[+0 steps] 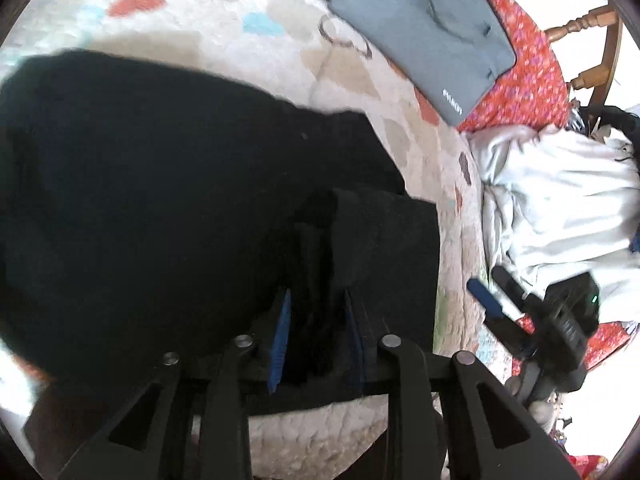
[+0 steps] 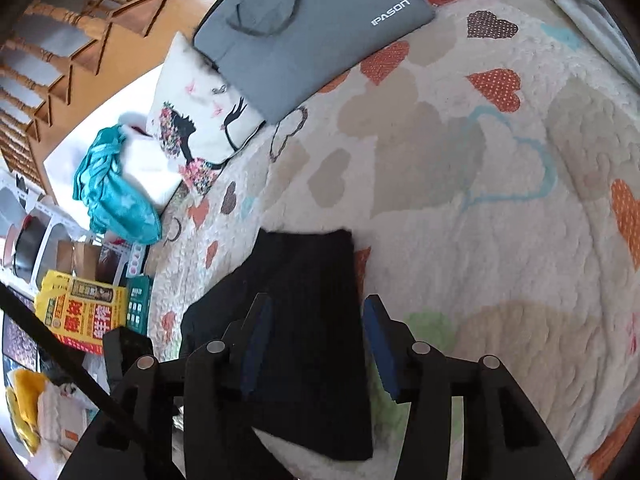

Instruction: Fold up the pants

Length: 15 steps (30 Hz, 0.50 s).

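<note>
The pants (image 1: 140, 208) are seen as a large mass of black cloth spread over a bed covered by a cream quilt (image 2: 460, 208) printed with hearts. In the left wrist view the cloth fills most of the frame, smooth and nearly featureless, with a narrower doubled layer rising toward the left tongs (image 1: 318, 320). A bunched fold of the black fabric is gripped between the blue pads of these tongs, which are closed on it.

In the right wrist view a flat, squared-off end of the pants (image 2: 308, 320) is seen, its far edge straight and its corners crisp, lying on the quilt. The right tongs (image 2: 316, 324) are held partly open, one pad on each side of this end; the right-side pad stands clear of the cloth, and contact at the other pad cannot be told.

A grey laptop sleeve (image 2: 304, 28) is laid at the far side of the quilt, well apart from the pants.
</note>
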Motion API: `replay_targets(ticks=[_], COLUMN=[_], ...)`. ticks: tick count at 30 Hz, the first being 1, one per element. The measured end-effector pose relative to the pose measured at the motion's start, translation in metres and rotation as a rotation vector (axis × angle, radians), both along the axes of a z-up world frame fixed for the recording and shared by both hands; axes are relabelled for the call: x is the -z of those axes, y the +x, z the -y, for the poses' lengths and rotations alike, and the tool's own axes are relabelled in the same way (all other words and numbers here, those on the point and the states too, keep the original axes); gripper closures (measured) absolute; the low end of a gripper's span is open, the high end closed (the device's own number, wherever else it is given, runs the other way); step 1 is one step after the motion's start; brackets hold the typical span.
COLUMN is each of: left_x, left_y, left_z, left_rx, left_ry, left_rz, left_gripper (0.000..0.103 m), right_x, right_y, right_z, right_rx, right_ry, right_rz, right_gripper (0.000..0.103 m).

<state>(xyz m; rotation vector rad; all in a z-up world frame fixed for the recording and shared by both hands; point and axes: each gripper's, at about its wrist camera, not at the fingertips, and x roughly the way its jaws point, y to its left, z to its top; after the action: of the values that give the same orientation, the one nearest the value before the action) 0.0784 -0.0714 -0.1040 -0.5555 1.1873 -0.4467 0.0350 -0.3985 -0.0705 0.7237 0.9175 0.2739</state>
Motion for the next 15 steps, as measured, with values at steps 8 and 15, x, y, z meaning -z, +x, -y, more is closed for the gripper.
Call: replay_targets(ticks=[8,15], left_x=[-0.043,0.008], left_y=[0.002,0.017], left_z=[0.037,0.059], left_rx=[0.089,0.097], left_ry=[-0.057,-0.002], left_rz=[0.160,0.107], left_gripper=[0.068,0.069], right_x=[0.024,0.053], right_y=[-0.027,0.038], right_z=[-0.004,0.000], right_rx=[0.018,0.059], right_ry=[0.310,0.493], right_rz=[0.034,-0.027], right_gripper=[0.042,0.039])
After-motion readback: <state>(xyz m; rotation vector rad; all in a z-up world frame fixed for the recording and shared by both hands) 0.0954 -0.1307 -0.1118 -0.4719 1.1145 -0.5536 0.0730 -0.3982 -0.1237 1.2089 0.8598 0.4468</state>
